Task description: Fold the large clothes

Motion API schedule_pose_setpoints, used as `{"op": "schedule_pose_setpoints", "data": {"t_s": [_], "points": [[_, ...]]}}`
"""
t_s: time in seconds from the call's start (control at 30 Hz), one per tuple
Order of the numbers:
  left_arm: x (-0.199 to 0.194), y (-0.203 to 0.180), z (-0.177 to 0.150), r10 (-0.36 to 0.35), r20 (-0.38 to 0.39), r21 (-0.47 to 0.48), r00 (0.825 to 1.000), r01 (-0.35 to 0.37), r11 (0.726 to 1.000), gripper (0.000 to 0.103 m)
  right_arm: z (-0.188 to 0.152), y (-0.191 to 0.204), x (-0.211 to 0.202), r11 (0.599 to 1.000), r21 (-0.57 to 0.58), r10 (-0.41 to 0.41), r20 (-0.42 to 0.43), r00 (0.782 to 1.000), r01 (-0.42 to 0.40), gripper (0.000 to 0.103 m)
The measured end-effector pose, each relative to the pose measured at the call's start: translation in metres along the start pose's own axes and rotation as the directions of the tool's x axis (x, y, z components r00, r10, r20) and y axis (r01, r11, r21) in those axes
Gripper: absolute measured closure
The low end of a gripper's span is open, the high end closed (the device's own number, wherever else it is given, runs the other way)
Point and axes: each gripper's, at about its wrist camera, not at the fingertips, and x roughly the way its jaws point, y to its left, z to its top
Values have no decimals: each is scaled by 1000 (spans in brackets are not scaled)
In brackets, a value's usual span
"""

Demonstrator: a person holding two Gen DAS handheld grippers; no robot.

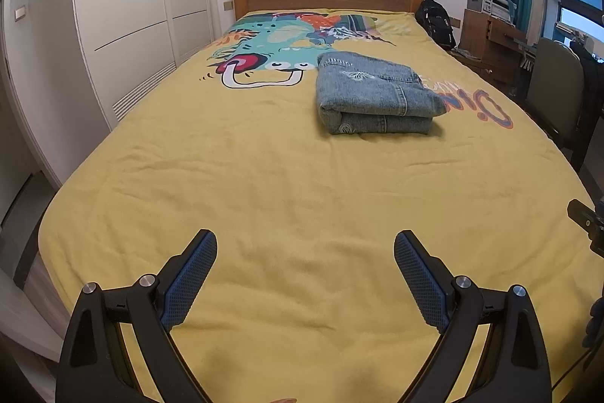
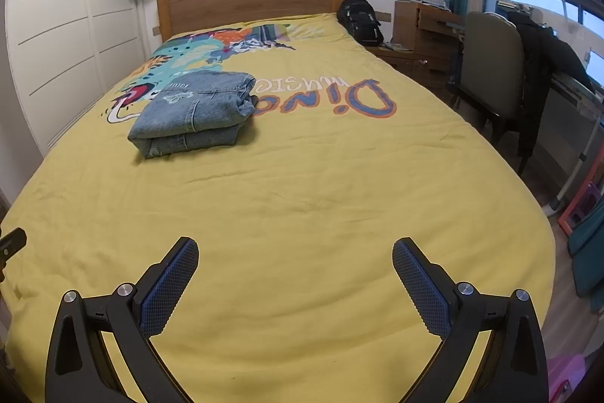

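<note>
Left wrist: folded denim garment (image 1: 373,93) on bed (image 1: 264,184).

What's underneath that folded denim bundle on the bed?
The folded denim garment rests on the yellow bedspread, overlapping its cartoon dinosaur print. Whatever part of the print lies beneath it is hidden.

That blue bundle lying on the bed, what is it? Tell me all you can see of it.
It is a denim garment, light washed blue, folded into a thick rectangular stack of several layers. A small pale embroidered motif and lettering show on top, with stitched seams along the edges. It lies flat on the yellow bedspread, partly over its dinosaur print, towards the headboard. Only the bedspread touches it; both grippers are open and well short of it.
</note>
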Motion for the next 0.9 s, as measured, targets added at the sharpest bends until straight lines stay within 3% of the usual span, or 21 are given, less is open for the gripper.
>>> {"op": "schedule_pose_setpoints", "data": {"t_s": [0.9], "points": [[1, -1, -1, -16, -8, 7, 1000, 16, 1000, 10, -3, 4, 4, 1000, -15, 3, -9, 1000, -3, 0]]}}
